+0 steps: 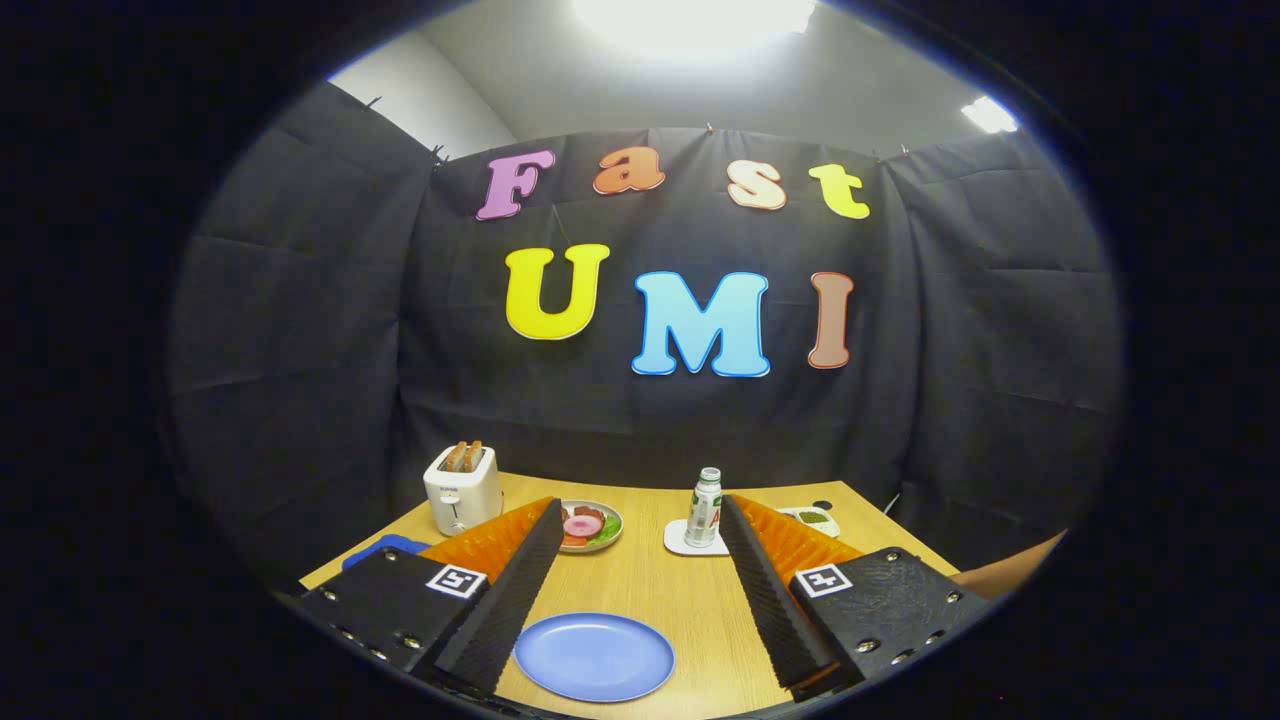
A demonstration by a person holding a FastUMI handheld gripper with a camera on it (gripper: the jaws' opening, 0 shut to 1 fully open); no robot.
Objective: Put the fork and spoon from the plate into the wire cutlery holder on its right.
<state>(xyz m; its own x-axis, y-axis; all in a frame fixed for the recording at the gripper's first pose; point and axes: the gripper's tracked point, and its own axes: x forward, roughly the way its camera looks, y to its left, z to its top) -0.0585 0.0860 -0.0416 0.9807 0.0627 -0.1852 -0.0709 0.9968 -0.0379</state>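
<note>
I have the tongs spread wide, nothing between the two ribbed black fingers but bare counter. Each finger is backed in orange, and each carries a small square black-and-white marker on its black housing; the pattern is a coded block, not readable writing.

Between the fingers, close in at their base, lies a blue plate. It sits flat on the wooden counter and its face is bare; I can make out no fork or spoon on it, and I cannot pick out a wire cutlery holder anywhere among the things ahead.

Beyond the fingertips, toward the left finger, is a small plate of food, with something pink and round, a bit of red and some green on it. Further left and a little farther back stands a white toaster with two slices of toast standing up in its slots; any marking on its front is too small to read.

Just inside the right fingertip stands a small bottle with a pale cap, upright on a white coaster. Its label has red and green print, too small for me to read. Past the right finger's tip a white dish holding something green peeks out, partly hidden by the finger. A blue object shows just outside the left finger, mostly covered by it.
</note>
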